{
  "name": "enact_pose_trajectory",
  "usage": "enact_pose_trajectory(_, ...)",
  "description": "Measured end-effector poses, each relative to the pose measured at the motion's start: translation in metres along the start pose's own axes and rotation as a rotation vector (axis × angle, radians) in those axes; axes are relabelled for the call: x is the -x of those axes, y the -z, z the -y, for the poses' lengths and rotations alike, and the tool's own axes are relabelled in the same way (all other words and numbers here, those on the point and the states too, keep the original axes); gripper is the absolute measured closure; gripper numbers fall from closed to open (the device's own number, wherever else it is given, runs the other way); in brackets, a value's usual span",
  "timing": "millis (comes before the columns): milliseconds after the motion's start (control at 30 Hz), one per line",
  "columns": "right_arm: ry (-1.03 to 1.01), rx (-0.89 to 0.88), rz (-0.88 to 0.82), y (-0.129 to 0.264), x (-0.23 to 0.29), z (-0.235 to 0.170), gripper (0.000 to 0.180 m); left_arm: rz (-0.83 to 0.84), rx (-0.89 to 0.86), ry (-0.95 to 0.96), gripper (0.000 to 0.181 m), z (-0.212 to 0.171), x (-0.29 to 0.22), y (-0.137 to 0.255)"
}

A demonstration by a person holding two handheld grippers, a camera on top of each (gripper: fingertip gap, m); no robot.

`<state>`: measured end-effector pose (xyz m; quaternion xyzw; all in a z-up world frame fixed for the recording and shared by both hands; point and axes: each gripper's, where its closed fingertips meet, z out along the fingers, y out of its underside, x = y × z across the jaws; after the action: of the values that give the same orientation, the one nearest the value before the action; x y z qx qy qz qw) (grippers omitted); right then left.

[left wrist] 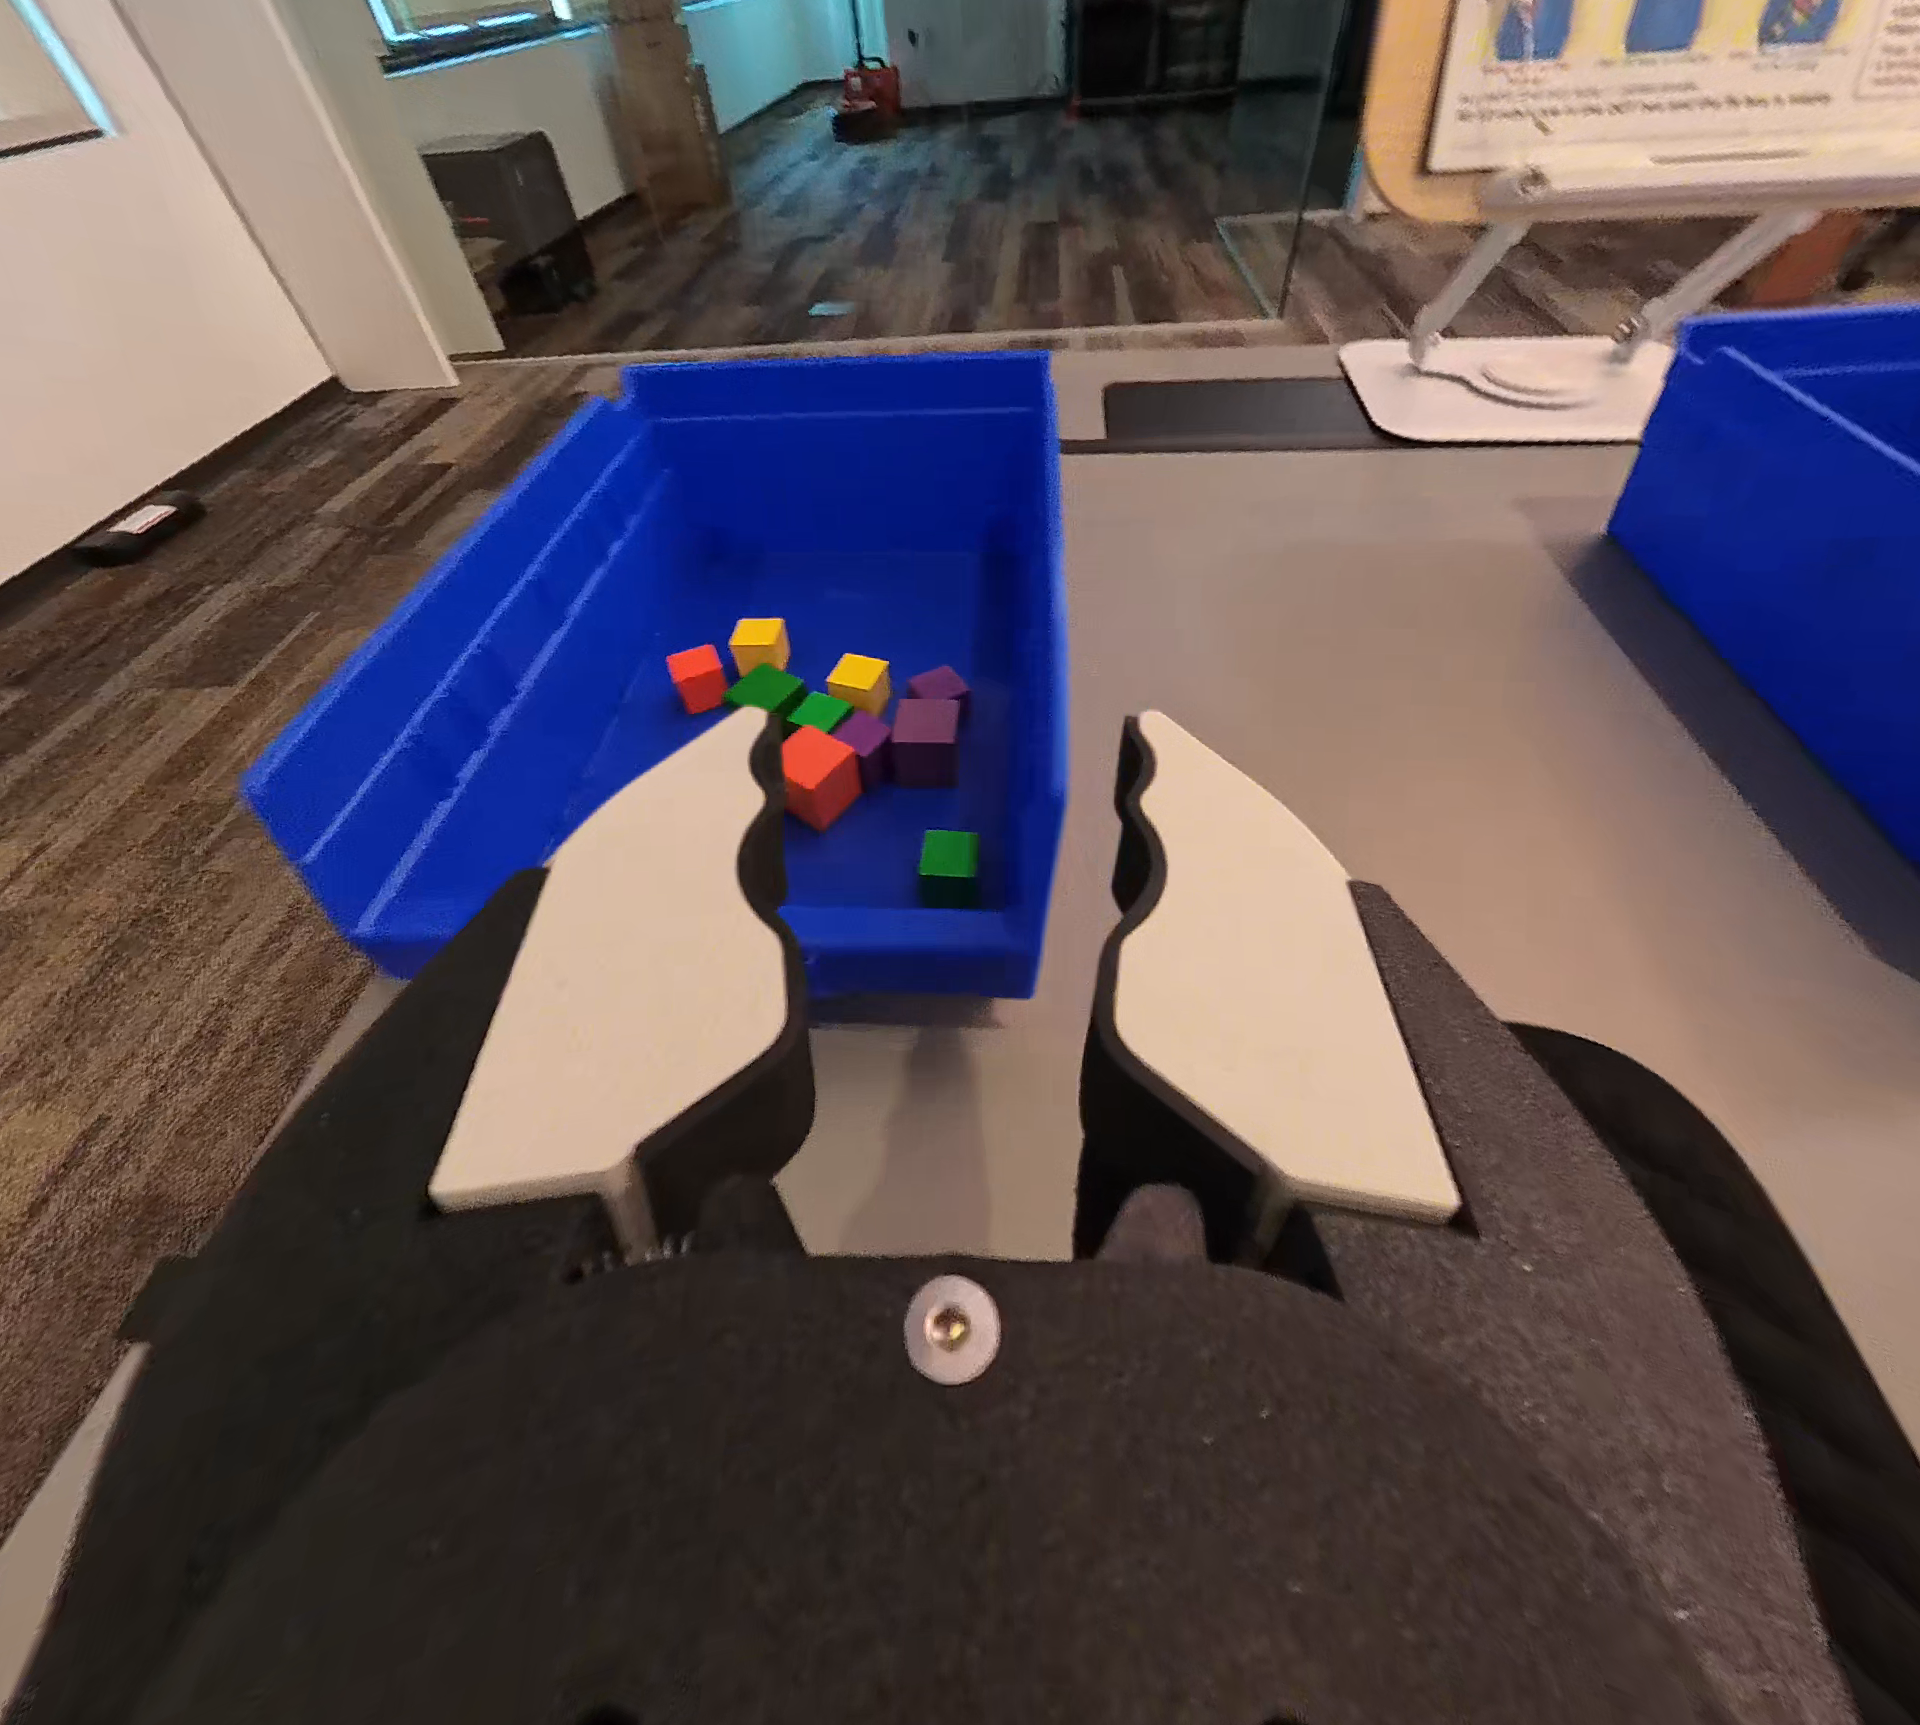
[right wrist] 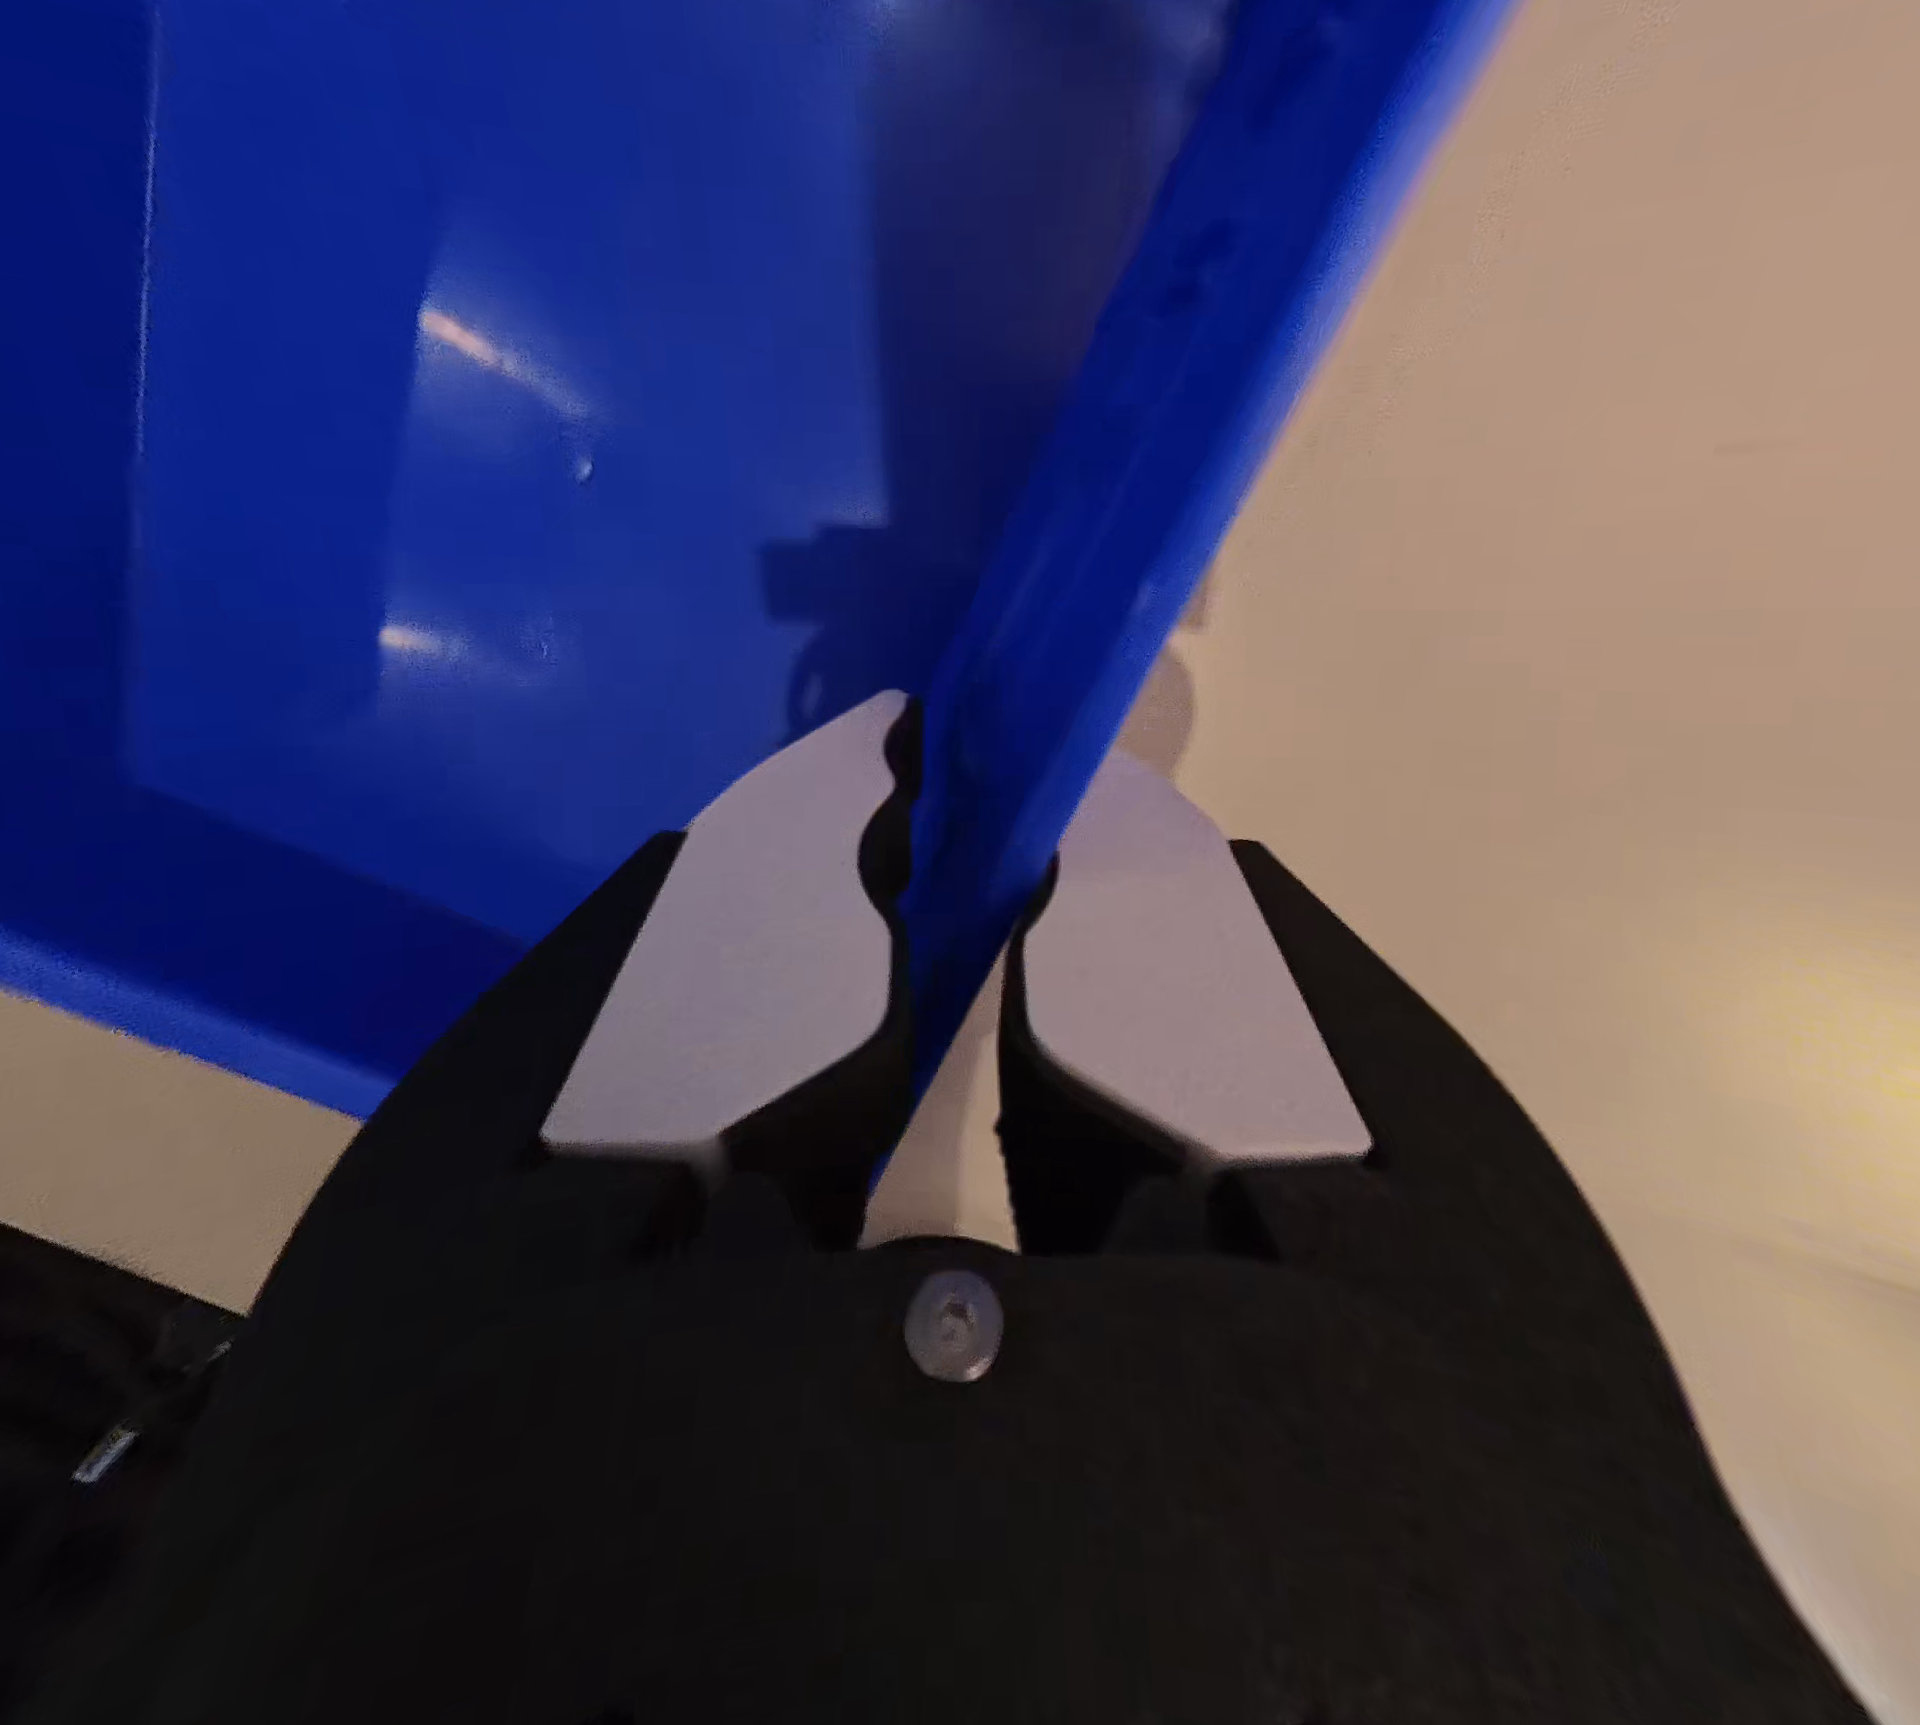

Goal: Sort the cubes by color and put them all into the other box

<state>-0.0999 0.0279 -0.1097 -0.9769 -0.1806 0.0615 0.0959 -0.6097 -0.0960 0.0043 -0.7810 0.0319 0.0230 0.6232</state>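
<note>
While our left gripper [left wrist: 945, 730] hangs with jaws released toward the cubes [left wrist: 831, 719] at twelve o'clock, our right gripper [right wrist: 971, 802] steadies the empty blue bin [right wrist: 1143, 428], jaws clenched on its wall.

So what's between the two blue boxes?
Bare grey table between the cube box and the other box, in the left wrist view.

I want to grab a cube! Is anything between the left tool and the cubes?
Only the box's low front wall. The left tool is open and outside it; the cubes lie inside, uncovered, reachable from above.
</note>
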Motion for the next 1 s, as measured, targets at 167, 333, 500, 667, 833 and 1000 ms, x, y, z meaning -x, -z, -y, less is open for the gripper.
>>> enact_pose_trajectory(167, -0.070, -0.007, 0.025, 0.006, -0.058, -0.011, 0.175, -0.065, 0.067, -0.037, 0.120, -0.003, -0.024, -0.009)
enact_pose_trajectory(333, -0.232, -0.064, 0.022, 0.019, -0.138, -0.040, 0.173, -0.098, 0.074, -0.049, 0.123, -0.002, -0.039, -0.013)
enact_pose_trajectory(500, -0.417, -0.144, -0.061, 0.036, -0.220, -0.085, 0.174, -0.130, 0.097, -0.077, 0.124, -0.002, -0.053, -0.018)
enact_pose_trajectory(667, -0.593, -0.146, -0.049, 0.053, -0.278, -0.159, 0.173, -0.119, 0.162, -0.116, 0.128, 0.003, -0.054, -0.016)
enact_pose_trajectory(833, -0.652, -0.119, -0.083, 0.067, -0.334, -0.204, 0.174, -0.158, 0.114, -0.093, 0.131, 0.024, -0.059, -0.003)
enact_pose_trajectory(1000, -0.562, -0.056, -0.106, 0.074, -0.373, -0.222, 0.174, -0.171, 0.050, -0.056, 0.133, 0.038, -0.068, 0.000)
